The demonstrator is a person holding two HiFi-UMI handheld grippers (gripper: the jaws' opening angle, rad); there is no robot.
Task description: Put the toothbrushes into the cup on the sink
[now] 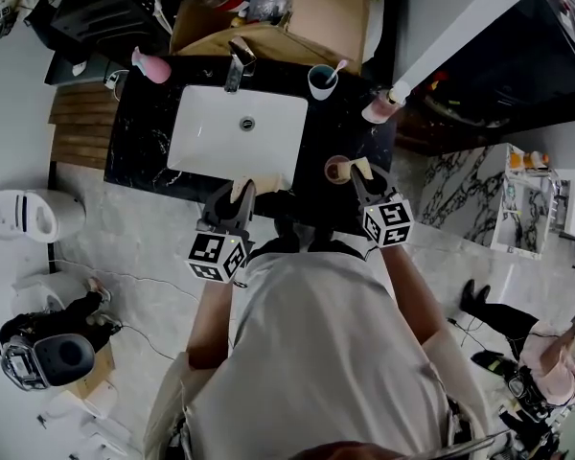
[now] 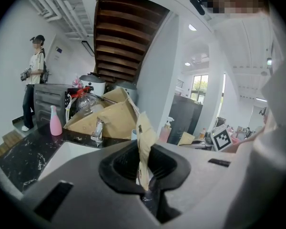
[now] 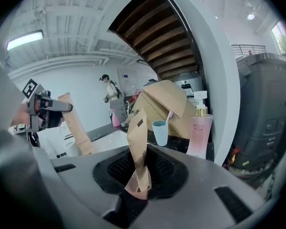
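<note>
Both forearms reach forward side by side, with the left gripper (image 1: 238, 192) and the right gripper (image 1: 362, 175) tilted slightly down over the near edge of the sink (image 1: 201, 132). The gripper views show the left jaws pressed closed on a tan paper packet (image 2: 144, 147) and the right jaws on a second packet (image 3: 138, 147). Only the right gripper view shows the blue cup (image 3: 159, 132) from the side, at the back of the counter with a toothbrush (image 3: 169, 118) in it.
</note>
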